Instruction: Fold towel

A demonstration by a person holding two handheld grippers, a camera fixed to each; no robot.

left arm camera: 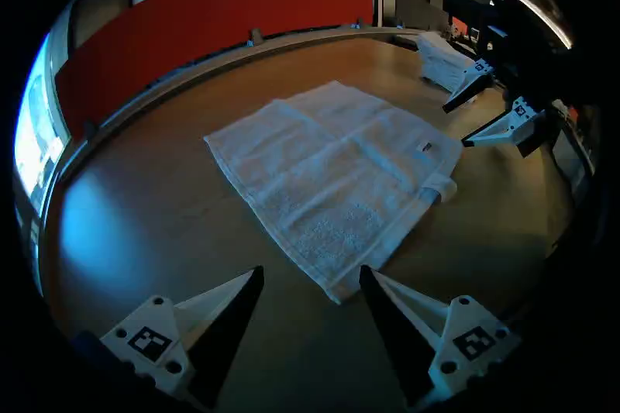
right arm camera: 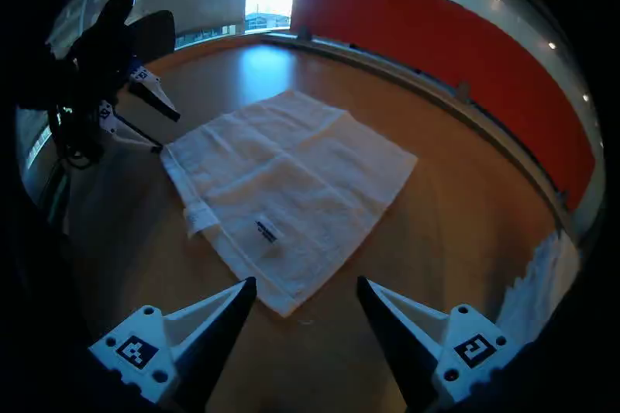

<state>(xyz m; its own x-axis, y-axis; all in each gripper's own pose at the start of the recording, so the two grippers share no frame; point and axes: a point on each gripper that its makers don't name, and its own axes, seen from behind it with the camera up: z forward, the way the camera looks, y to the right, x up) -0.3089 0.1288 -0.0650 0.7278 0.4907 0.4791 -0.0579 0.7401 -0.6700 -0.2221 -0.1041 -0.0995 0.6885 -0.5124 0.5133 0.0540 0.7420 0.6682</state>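
The left tongs [left arm camera: 310,281] are spread wide and grip nothing. One corner of the white towel [left arm camera: 333,173] lies on the counter [left arm camera: 155,219] in the gap between their fingers. The right tongs [right arm camera: 306,283] are also released, with a neighbouring corner of the towel just ahead of their tips. In each view the other tongs hover at that far corner, and the hand behind them is too dark to make out.

The towel lies flat and folded, label [right arm camera: 266,231] up, with a bit of hem [left arm camera: 442,184] turned over along the edge between the two tongs. It looks nearly square, so I cannot tell its long axis.

A pile of white cloth [left arm camera: 442,60] sits well apart and is cut off in the right gripper view. A red wall panel [left arm camera: 225,18] runs behind the counter.
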